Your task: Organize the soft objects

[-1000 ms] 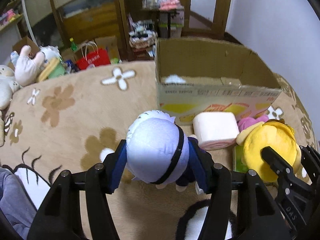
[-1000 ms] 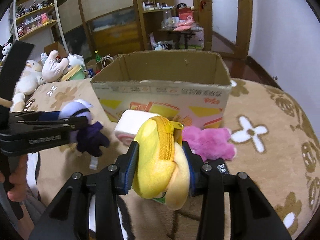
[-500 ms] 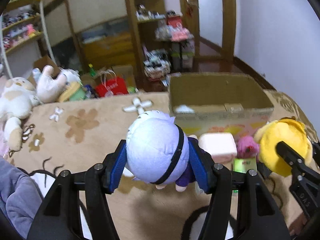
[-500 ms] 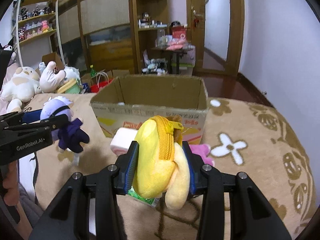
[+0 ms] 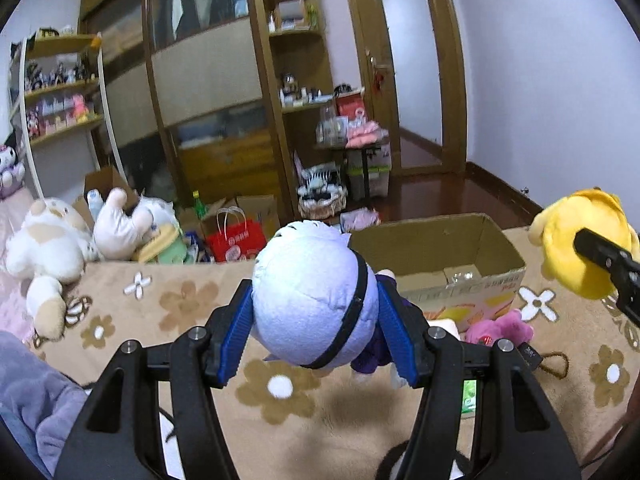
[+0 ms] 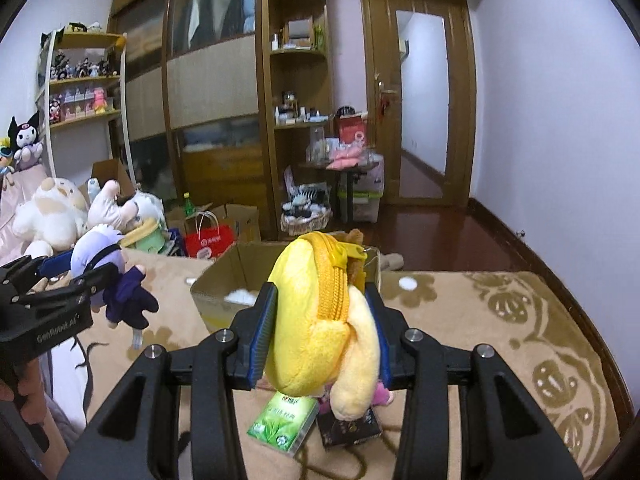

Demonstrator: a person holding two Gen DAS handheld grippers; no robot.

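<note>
Two plushies (image 5: 316, 300) between gripper pads.

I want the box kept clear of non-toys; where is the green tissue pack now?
In the right wrist view, the green tissue pack lies on the blanket below the held yellow plush, beside a dark card.

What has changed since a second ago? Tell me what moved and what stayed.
Both hands rose: the left gripper lifted the lavender-haired doll and the right gripper lifted the yellow plush pouch off the blanket, up toward the cardboard box. Nothing was grasped or released. The pink plush and green packet stayed put.
</note>
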